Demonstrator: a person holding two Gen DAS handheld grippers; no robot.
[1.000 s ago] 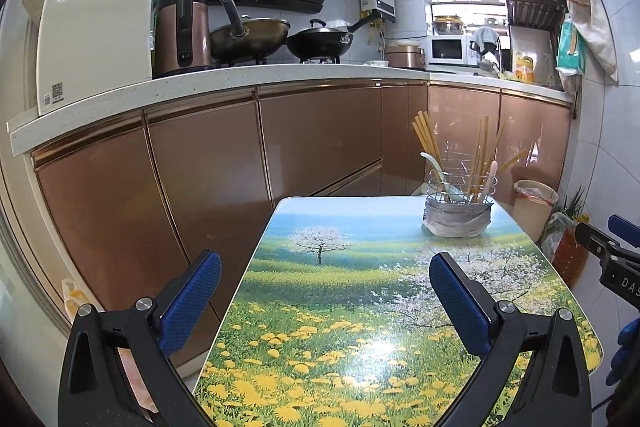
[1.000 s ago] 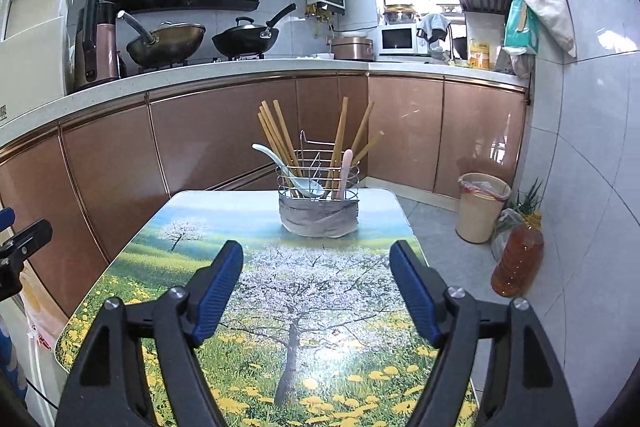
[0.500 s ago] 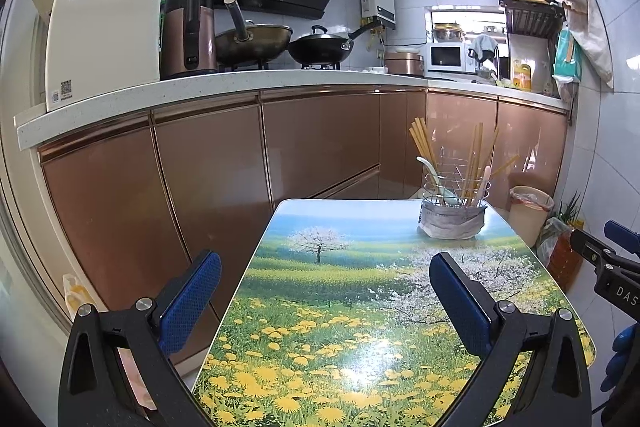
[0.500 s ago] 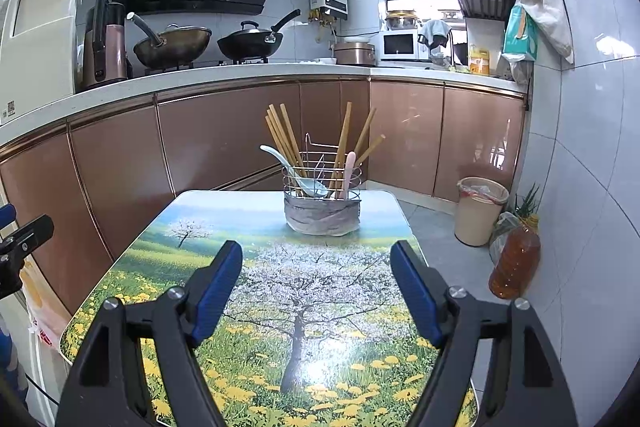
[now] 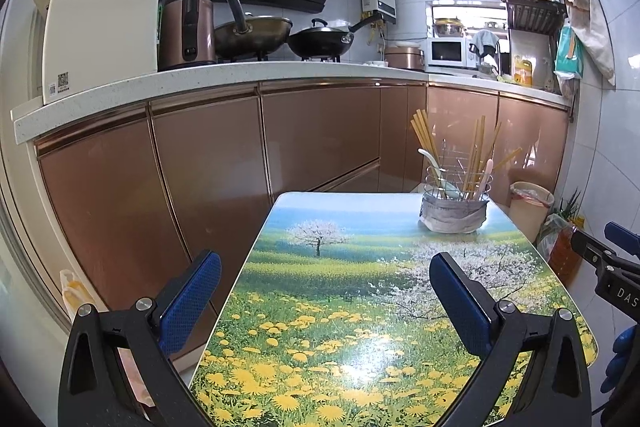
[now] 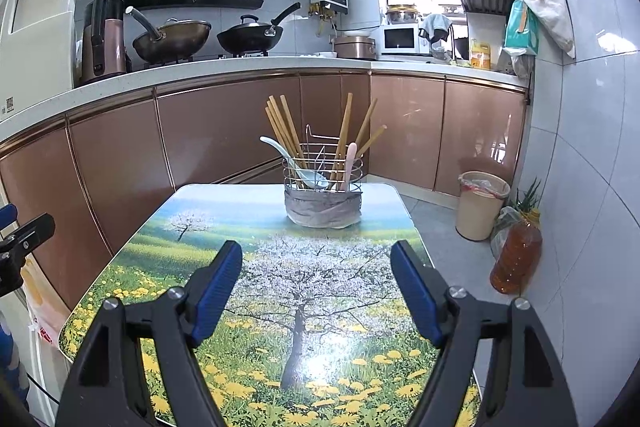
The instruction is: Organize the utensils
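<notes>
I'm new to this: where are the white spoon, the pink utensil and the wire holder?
white spoon [image 6: 311,179], right wrist view, on its bowl.
pink utensil [image 6: 349,159], right wrist view, mid-handle.
wire holder [image 6: 322,207], right wrist view, grey wrapped base.

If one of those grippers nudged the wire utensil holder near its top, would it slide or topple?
The wire utensil holder looks top-heavy: long chopsticks lean outward above its rim, so it may tip. The grey wrap around its base could drag on the glossy table, probably hindering sliding.

Both wrist views face forward over table [image 5: 360,291], sharing far utensil holder [image 6: 323,203].
</notes>
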